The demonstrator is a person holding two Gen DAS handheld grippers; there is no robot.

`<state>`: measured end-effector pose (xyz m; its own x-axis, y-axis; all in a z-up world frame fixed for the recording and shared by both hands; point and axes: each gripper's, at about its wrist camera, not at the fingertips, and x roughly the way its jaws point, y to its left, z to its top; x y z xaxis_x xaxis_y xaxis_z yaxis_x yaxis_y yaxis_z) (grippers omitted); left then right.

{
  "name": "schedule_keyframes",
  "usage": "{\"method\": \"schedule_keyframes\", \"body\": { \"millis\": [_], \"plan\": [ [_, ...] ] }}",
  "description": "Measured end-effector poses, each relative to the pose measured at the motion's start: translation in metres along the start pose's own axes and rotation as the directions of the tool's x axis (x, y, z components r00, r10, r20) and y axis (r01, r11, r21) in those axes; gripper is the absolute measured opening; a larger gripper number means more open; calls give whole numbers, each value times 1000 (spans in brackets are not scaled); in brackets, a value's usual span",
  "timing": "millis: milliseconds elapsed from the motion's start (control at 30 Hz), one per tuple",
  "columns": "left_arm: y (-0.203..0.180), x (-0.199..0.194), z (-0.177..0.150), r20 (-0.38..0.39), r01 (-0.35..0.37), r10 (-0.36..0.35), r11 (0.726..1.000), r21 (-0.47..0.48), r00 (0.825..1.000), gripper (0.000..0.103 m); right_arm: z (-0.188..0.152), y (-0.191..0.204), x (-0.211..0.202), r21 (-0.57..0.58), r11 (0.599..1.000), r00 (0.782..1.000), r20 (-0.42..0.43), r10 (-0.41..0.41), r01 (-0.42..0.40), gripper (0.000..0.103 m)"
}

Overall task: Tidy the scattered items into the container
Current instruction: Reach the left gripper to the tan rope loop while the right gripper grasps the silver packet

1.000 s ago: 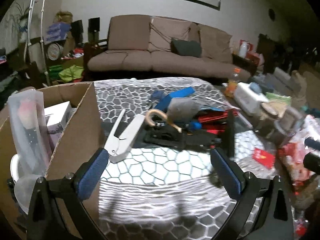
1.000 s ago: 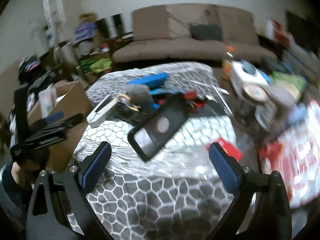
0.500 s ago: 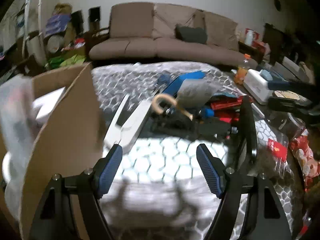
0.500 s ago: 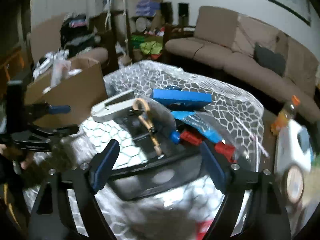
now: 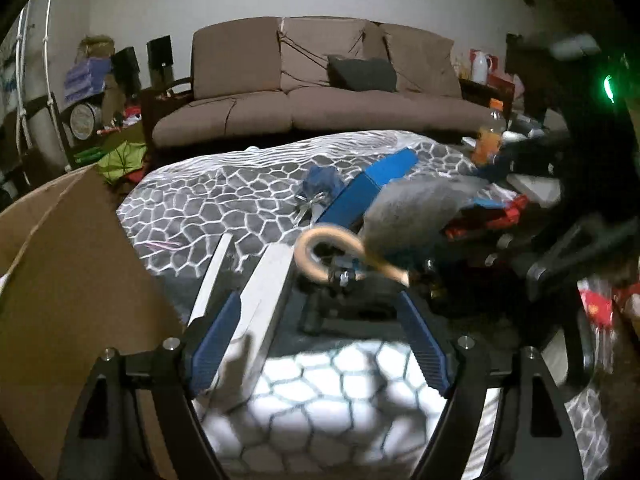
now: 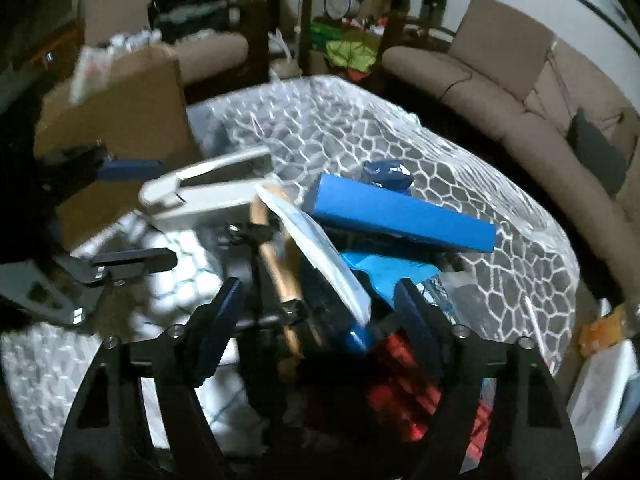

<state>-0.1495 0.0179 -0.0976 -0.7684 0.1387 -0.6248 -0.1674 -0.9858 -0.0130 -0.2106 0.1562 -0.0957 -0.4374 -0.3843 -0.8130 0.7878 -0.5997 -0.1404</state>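
Note:
A pile of loose items lies on the hexagon-patterned table cover [image 5: 248,200]. It holds a white two-pronged tool [image 5: 260,296], a wooden hooked umbrella handle [image 5: 320,256], a long blue box [image 5: 368,188] and a grey pouch [image 5: 416,212]. My left gripper [image 5: 320,344] is open and low over the table, its left pad against the white tool's near end. The cardboard box [image 5: 72,280] stands right beside it on the left. My right gripper [image 6: 320,316] is open over the pile, straddling the wooden handle [image 6: 276,264] and a clear pouch [image 6: 320,248]. The blue box [image 6: 400,216] lies just beyond.
A brown sofa [image 5: 320,92] stands behind the table. An orange bottle [image 5: 490,136], red packets [image 6: 400,392] and other clutter crowd the table's right side. The left gripper's fingers [image 6: 124,260] show at the left of the right wrist view, near the cardboard box [image 6: 120,120].
My left gripper has moved forward and down to the white tool, with its jaws narrower. My right gripper has swung left and closed in over the pile.

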Motion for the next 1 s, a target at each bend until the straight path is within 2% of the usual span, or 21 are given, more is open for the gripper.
{"method": "schedule_keyframes", "body": {
  "millis": [33, 67, 100, 133, 300, 367, 467, 567, 600, 667, 700, 767, 833, 867, 933, 1000],
  "plan": [
    [4, 3, 0, 4, 17, -17, 999, -34, 1000, 81, -2, 0, 4, -1, 1000, 1000, -7, -5, 5, 50],
    [8, 6, 1, 9, 33, -33, 997, -68, 999, 82, -4, 0, 8, 1, 1000, 1000, -15, -10, 10, 31],
    [11, 9, 1, 13, 47, -46, 994, -98, 999, 85, -6, -1, 10, 8, 1000, 1000, -20, -17, 18, 21],
    [12, 11, 2, 12, 40, -39, 994, -102, 999, 87, -8, -2, 9, 25, 999, 1000, -13, -27, 27, 16],
    [16, 23, 4, 9, 3, -2, 993, -120, 1000, 87, -15, -7, -12, 110, 993, 996, 78, -41, 33, 12],
    [18, 27, 5, 7, -12, 13, 992, -128, 1000, 87, -16, -8, -29, 131, 990, 989, 127, -74, 57, 11],
    [20, 34, 7, 4, -34, 35, 990, -139, 999, 87, -18, -21, -61, 215, 976, 972, 224, -65, 16, 10],
    [22, 42, 9, -2, -57, 57, 987, -151, 998, 88, -20, -30, -78, 254, 967, 970, 235, -60, -2, 10],
    [24, 48, 12, -30, -72, 68, 984, -164, 997, 86, -21, -30, -79, 258, 966, 971, 232, -61, -1, 10],
    [28, 56, 18, -70, -80, 68, 979, -186, 995, 78, -22, -32, -82, 267, 964, 972, 226, -65, 2, 10],
    [27, 58, 19, -77, -70, 57, 981, -183, 995, 68, -22, -32, -84, 271, 963, 973, 223, -66, 3, 10],
    [25, 61, 22, -90, -52, 36, 984, -173, 995, 63, -23, -33, -87, 279, 960, 974, 216, -69, 6, 10],
    [18, 59, 23, -91, -40, 29, 991, -125, 995, 48, -24, -35, -90, 287, 958, 975, 210, -72, 9, 10],
    [15, 59, 23, -91, -32, 23, 994, -105, 996, 45, -24, -35, -91, 291, 957, 976, 207, -74, 11, 10],
    [5, 59, 24, -95, -17, 12, 999, -47, 995, 26, -25, -37, -94, 299, 954, 977, 200, -77, 13, 10],
    [1, 63, 26, -113, -1, -1, 1000, -24, 994, 22, -25, -37, -97, 305, 952, 977, 197, -76, 13, 10]
  ]
}}
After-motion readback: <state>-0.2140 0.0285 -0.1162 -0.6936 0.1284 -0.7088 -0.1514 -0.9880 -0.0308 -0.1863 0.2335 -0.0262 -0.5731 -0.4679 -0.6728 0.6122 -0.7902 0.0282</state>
